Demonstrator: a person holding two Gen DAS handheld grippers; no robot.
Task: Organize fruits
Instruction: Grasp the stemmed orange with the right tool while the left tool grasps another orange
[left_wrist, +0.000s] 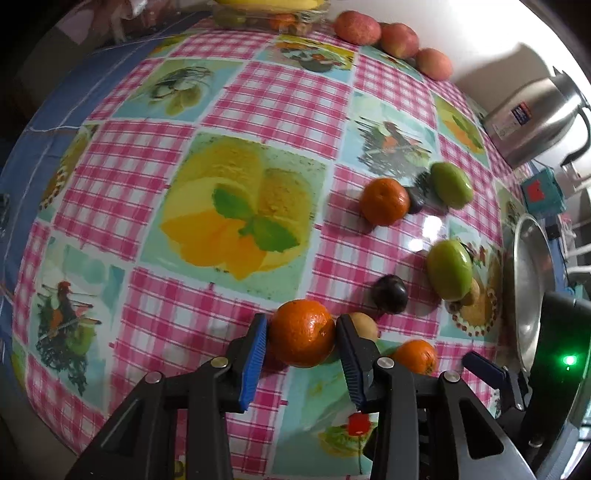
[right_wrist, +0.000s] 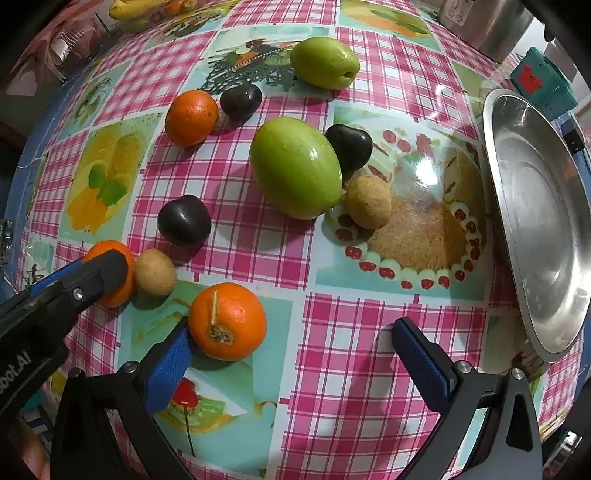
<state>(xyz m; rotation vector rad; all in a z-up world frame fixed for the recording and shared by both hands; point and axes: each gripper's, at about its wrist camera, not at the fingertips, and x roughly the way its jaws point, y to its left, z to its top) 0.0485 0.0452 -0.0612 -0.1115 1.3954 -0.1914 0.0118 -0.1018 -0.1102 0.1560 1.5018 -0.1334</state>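
Observation:
My left gripper (left_wrist: 301, 334) is shut on an orange (left_wrist: 302, 332) that rests on the checked tablecloth; it also shows at the left of the right wrist view (right_wrist: 114, 275). A small brown fruit (left_wrist: 364, 325) lies just right of it. A second orange (right_wrist: 227, 321) lies beside the left finger of my right gripper (right_wrist: 295, 354), which is open and empty. A third orange (right_wrist: 191, 117), two green fruits (right_wrist: 295, 166) (right_wrist: 325, 62), dark plums (right_wrist: 184, 220) (right_wrist: 349, 147) (right_wrist: 241, 100) and another brown fruit (right_wrist: 368, 202) lie scattered on the table.
A steel plate (right_wrist: 535, 221) sits at the table's right edge. Three apples (left_wrist: 399, 38) line the far edge, next to a glass dish (left_wrist: 269, 16) with bananas. A steel kettle (left_wrist: 532, 122) and a teal box (left_wrist: 541, 192) stand at the far right.

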